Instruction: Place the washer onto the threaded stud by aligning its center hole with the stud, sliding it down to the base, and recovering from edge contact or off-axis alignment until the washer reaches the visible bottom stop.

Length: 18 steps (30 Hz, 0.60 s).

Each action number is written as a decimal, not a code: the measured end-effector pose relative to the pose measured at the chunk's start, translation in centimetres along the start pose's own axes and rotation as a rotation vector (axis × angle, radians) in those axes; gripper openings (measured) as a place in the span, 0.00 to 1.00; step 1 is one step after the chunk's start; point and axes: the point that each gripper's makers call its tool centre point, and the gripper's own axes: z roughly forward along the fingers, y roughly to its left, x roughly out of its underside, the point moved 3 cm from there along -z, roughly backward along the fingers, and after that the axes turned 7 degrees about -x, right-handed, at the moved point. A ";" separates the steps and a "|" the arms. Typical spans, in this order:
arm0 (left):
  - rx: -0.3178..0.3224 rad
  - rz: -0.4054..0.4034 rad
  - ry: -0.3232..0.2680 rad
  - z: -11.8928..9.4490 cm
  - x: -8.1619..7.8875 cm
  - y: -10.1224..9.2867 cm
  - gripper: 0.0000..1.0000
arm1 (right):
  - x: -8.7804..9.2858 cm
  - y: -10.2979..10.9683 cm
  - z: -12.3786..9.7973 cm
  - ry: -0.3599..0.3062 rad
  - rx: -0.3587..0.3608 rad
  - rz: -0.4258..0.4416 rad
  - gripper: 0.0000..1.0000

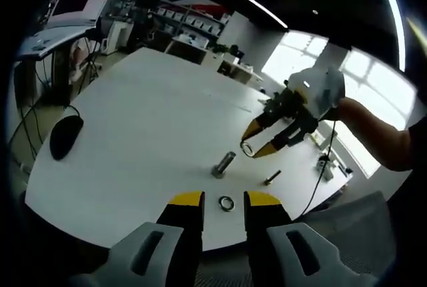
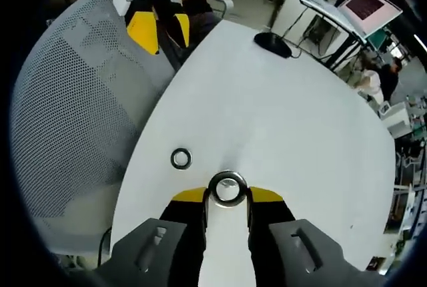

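Note:
A metal threaded stud (image 1: 223,165) stands tilted on the white table (image 1: 147,113). My right gripper (image 1: 257,145) hovers just right of and above it, shut on a steel washer (image 1: 247,148). In the right gripper view that washer (image 2: 227,189) sits flat between my right gripper's (image 2: 227,197) yellow tips. A second washer (image 1: 227,203) lies loose on the table just ahead of my left gripper (image 1: 223,200), which is open and holds nothing. The same loose washer (image 2: 181,159) lies left of my right jaws. The left gripper (image 2: 162,32) hangs at the table's far edge.
A small bolt (image 1: 271,178) lies right of the stud. A black mouse (image 1: 65,135) rests near the table's left edge, and it shows as the mouse (image 2: 272,45) at the far end. A grey mesh chair (image 2: 73,100) stands beside the table. Monitors and shelves stand behind.

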 end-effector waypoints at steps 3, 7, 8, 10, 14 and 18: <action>0.002 0.004 0.001 0.0 0.0 0.0 0.21 | -0.2 -0.4 0.1 0.007 -0.002 -0.008 0.23; 0.001 -0.004 -0.005 0.0 -0.1 0.0 0.21 | -0.4 -0.8 0.5 0.027 -0.016 -0.024 0.23; 0.001 -0.006 -0.005 0.0 0.0 0.0 0.21 | -0.4 -0.9 0.7 0.033 -0.022 -0.027 0.23; -0.003 -0.003 0.001 0.0 0.0 0.0 0.21 | -0.4 -1.1 1.0 0.042 -0.031 -0.027 0.23; -0.002 0.000 0.005 0.0 0.1 0.0 0.21 | -0.2 -1.3 1.5 0.058 -0.053 -0.028 0.23; -0.004 -0.003 0.003 0.0 0.1 0.1 0.21 | 0.0 -1.3 2.0 0.074 -0.071 -0.027 0.23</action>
